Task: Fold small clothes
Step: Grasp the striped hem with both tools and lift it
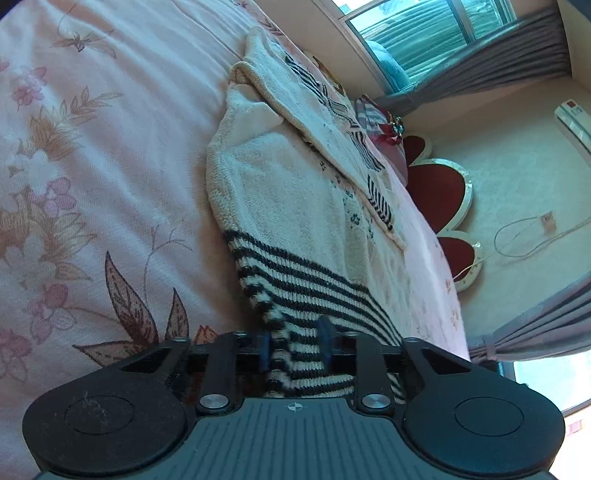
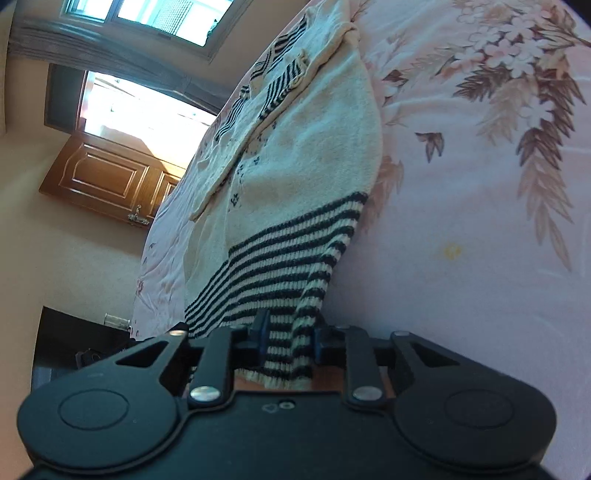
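A small cream knitted sweater (image 1: 291, 192) with black stripes lies on a pink floral bedsheet (image 1: 110, 147). Its sleeves are folded over the body. My left gripper (image 1: 295, 343) is shut on the striped hem (image 1: 306, 295) at one corner. My right gripper (image 2: 288, 339) is shut on the striped hem (image 2: 280, 266) at the other corner. The sweater (image 2: 303, 147) stretches away from both grippers, its hem raised off the bedsheet (image 2: 480, 221).
Red heart-shaped cushions (image 1: 439, 188) and a striped item (image 1: 373, 118) lie beyond the sweater by the bed's edge. A window (image 1: 424, 33) with grey curtains is behind. In the right wrist view a wooden door (image 2: 110, 173) stands past the bed.
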`<action>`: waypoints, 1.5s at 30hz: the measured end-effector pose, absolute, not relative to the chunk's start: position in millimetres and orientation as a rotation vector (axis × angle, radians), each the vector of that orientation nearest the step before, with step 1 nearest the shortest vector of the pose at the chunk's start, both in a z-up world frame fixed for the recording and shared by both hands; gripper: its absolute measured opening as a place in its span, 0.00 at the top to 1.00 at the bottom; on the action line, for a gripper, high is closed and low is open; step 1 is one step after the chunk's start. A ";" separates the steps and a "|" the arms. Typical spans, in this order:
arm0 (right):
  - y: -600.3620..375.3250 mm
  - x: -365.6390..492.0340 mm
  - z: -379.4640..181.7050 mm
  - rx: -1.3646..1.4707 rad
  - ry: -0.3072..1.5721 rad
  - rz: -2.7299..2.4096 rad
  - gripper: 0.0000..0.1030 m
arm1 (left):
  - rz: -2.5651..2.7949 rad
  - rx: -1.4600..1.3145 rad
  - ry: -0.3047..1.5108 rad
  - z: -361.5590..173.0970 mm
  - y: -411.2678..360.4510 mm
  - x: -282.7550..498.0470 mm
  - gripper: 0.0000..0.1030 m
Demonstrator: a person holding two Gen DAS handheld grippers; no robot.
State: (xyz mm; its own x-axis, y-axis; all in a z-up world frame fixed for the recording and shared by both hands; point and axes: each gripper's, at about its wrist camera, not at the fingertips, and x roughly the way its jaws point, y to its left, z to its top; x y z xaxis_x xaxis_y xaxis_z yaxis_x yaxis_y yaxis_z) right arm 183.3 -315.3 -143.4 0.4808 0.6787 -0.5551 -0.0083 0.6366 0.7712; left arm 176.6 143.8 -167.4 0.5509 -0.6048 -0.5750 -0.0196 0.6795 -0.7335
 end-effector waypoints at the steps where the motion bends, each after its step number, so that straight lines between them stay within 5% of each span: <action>1: -314.9 181.8 -138.1 0.778 0.976 0.468 0.94 | -0.378 -0.761 0.928 -165.1 144.4 175.5 0.95; 6: -339.8 164.2 -108.5 0.786 0.854 0.518 0.94 | -0.309 -0.682 0.803 -136.4 159.5 160.1 0.95; 10: -344.3 168.8 -145.8 0.738 0.988 0.436 0.95 | -0.260 -0.713 0.856 -159.6 158.3 164.0 0.96; 23: -350.6 200.2 -101.1 0.745 0.770 0.440 0.94 | -0.265 -0.789 0.720 -123.0 156.1 187.7 0.95; 35: -339.5 335.4 -28.5 0.691 0.645 0.388 0.94 | -0.328 -0.695 0.650 -56.3 149.8 344.0 0.95; 45: -336.9 467.4 -85.4 0.815 0.747 0.279 0.94 | -0.322 -0.705 0.795 -105.2 150.2 502.4 0.95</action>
